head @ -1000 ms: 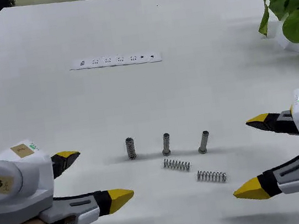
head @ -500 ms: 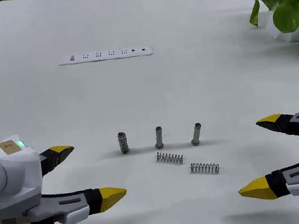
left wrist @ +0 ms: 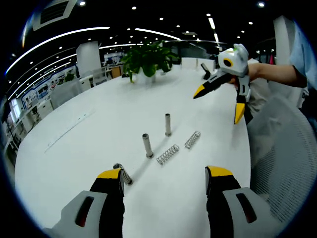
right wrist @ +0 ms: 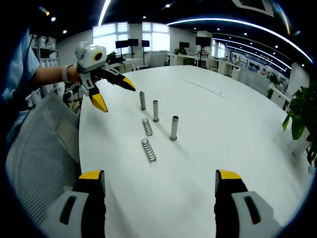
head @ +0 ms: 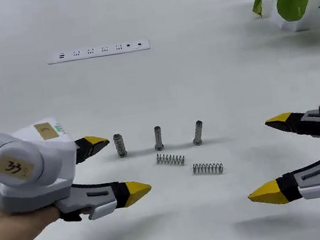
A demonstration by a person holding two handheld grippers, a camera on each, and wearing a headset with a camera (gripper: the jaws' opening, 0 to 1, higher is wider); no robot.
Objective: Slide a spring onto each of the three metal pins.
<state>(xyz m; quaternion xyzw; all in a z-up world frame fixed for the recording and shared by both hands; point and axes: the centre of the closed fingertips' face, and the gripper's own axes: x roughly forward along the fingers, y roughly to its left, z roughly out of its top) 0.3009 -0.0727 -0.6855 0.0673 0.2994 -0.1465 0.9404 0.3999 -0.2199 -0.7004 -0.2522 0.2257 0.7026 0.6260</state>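
Leftmost upright metal pin [head: 119, 145] wears its spring; left gripper [head: 126, 165] and right gripper [head: 260, 159] hold jaws released, empty; next move likely pinches a loose steel coil spring [head: 170, 159].

A smooth, matt white bench [head: 213, 71] carries the middle pin [head: 158, 138] and right pin [head: 197, 132], both dull grey metal, beside the left loose spring [head: 170, 159] and right loose spring [head: 208, 167], both brighter steel wire (fine, glinting coils). The left tongs [head: 121, 165] and right tongs [head: 265, 159] are moulded plastic: satin white housings, black jaws, yellow tips. A matt paper label [head: 46, 130] marks the left housing. The power strip [head: 98, 50] is white plastic.
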